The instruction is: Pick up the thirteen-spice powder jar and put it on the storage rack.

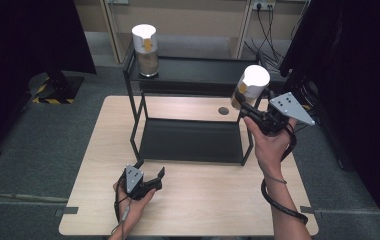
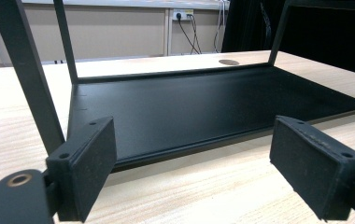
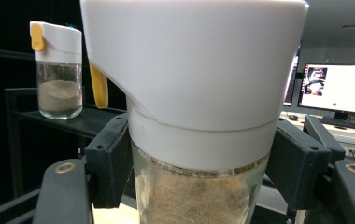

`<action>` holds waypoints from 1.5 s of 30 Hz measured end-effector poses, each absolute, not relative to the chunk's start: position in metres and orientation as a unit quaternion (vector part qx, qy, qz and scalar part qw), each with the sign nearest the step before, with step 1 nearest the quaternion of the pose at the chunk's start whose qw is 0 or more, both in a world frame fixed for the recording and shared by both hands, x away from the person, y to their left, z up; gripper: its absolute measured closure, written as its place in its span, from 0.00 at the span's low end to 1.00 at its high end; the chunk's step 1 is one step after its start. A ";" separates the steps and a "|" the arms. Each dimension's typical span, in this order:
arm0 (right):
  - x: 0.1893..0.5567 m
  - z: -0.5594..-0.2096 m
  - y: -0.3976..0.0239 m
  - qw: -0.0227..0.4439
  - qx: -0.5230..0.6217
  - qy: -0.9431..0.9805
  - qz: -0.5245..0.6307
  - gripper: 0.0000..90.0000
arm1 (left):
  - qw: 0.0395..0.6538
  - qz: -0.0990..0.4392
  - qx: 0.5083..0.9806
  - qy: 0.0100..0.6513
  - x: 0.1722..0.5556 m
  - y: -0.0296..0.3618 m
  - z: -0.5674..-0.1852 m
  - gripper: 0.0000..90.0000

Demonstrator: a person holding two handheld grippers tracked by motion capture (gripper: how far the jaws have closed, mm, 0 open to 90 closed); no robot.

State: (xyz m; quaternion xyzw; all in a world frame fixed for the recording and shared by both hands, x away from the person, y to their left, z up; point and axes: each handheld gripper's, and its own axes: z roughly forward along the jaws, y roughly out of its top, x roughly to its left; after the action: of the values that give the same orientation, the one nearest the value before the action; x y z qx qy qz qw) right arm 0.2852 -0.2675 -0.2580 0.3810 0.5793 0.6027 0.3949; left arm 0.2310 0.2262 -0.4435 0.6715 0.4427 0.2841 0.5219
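Note:
My right gripper [image 1: 245,107] is shut on a glass seasoning jar [image 1: 250,86] with a white lid and a yellow tab, held in the air by the right end of the black two-level rack [image 1: 188,75]. In the right gripper view the jar [image 3: 199,93] stands between both pads, brownish powder showing in its glass. A second jar of the same kind [image 1: 145,50] stands on the rack's top shelf at the left, and it appears far off [image 3: 58,70] in that view too. My left gripper [image 1: 150,170] rests open on the table in front of the rack, its fingers [image 2: 89,163] apart with nothing between them.
The rack's lower shelf [image 2: 203,102] lies flat on the wooden table [image 1: 203,200]. A small round grommet [image 1: 223,111] sits in the tabletop behind the rack. Dark curtains hang at both sides, and a monitor [image 3: 337,88] glows behind the jar.

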 end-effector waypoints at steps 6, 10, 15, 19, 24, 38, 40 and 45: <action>0.290 -0.250 -0.266 0.399 0.382 0.578 0.601 0.34 | 0.521 0.284 0.672 0.443 0.231 0.226 -0.443 0.16; 0.293 -0.246 -0.266 0.398 0.383 0.578 0.601 0.34 | 0.521 0.284 0.672 0.443 0.231 0.226 -0.443 0.16; 0.298 -0.241 -0.264 0.397 0.387 0.576 0.601 0.34 | 0.521 0.284 0.672 0.443 0.231 0.226 -0.443 0.16; 0.301 -0.237 -0.262 0.399 0.388 0.577 0.597 0.34 | 0.521 0.284 0.673 0.442 0.231 0.226 -0.443 0.16; 0.307 -0.230 -0.259 0.400 0.391 0.576 0.596 0.34 | 0.521 0.284 0.672 0.443 0.231 0.226 -0.443 0.16; 0.333 -0.210 -0.246 0.403 0.412 0.577 0.578 0.34 | 0.523 0.282 0.671 0.444 0.232 0.227 -0.443 0.16; 0.337 -0.208 -0.245 0.404 0.418 0.575 0.575 0.34 | 0.522 0.282 0.671 0.444 0.232 0.227 -0.443 0.16; 0.346 -0.205 -0.241 0.403 0.430 0.575 0.568 0.34 | 0.521 0.282 0.672 0.444 0.232 0.227 -0.443 0.16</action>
State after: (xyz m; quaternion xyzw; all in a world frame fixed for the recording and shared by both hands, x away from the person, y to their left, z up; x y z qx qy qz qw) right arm 0.3460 -0.2409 -0.2046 0.4299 0.5746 0.5680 0.4030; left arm 0.2317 0.2270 -0.4430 0.6716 0.4444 0.2821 0.5215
